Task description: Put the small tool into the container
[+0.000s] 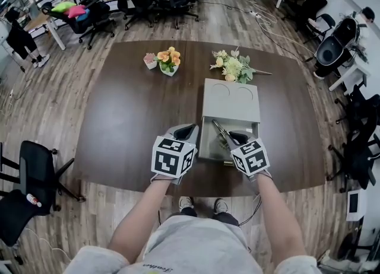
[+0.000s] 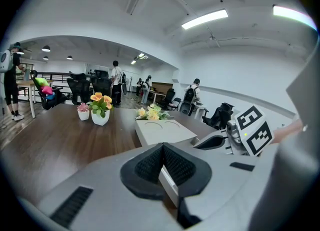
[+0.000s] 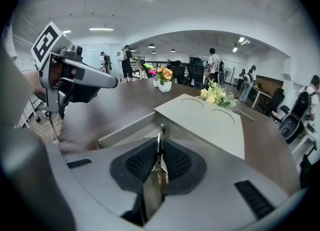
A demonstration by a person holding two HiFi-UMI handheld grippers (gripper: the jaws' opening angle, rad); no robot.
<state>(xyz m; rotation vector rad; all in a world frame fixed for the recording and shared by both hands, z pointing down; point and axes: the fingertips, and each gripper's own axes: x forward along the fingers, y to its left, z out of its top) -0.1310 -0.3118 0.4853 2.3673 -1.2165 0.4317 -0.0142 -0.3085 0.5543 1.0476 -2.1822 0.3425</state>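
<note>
Here, right claw (image 3: 160,150) pinches the small tool (image 3: 153,190) over the container (image 3: 210,120); left claw (image 2: 161,150) closed.

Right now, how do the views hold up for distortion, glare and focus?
Head view: sharp, but the fisheye bows the dark brown wooden table. Left gripper view: black corner vignette, white ceiling strip light blown out. Right gripper view: the slim metal tool held by the right gripper is soft up close; the grey box-shaped container beyond is crisper.

The left gripper (image 2: 161,150) has its jaws pressed together (nothing between them); a grey container (image 2: 162,129) sits beyond on a brown table (image 2: 60,140); the right gripper (image 2: 210,142) is alongside.
</note>
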